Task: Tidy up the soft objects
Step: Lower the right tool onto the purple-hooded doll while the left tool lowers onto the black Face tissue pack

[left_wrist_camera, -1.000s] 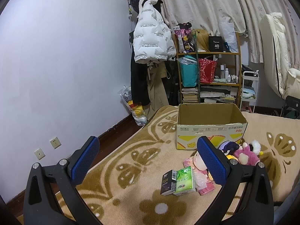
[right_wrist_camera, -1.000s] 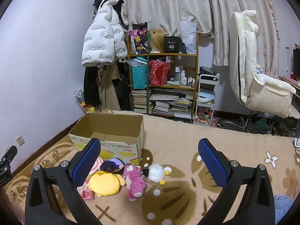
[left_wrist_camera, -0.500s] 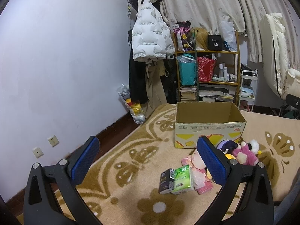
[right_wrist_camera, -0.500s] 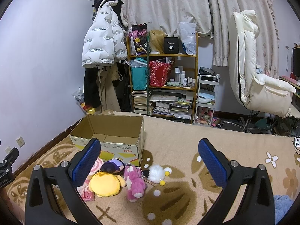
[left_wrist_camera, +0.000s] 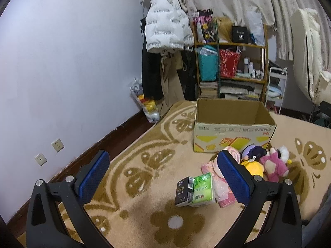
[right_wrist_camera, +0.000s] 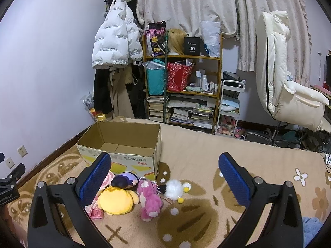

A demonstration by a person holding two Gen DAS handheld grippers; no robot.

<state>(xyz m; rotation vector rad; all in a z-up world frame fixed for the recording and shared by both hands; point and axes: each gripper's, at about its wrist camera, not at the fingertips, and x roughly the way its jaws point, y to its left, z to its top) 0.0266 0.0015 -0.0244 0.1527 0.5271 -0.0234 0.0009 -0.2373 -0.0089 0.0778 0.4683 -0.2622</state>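
Note:
An open, empty cardboard box stands on the patterned carpet. In front of it lies a heap of soft toys: a yellow plush, a pink plush, a purple-headed doll and a white fluffy toy. A green tissue pack and a black pack lie nearer, beside pink packets. My left gripper is open above the carpet, short of the tissue packs. My right gripper is open, above and short of the toys.
A shelf crammed with books and bags stands at the back, with coats hanging to its left and a small white cart to its right. A cream chair is at the far right. The wall with sockets runs along the left.
The left wrist view has shifted slightly, so the box and toys sit a little lower and further left. The right gripper has barely moved. Both stay open.

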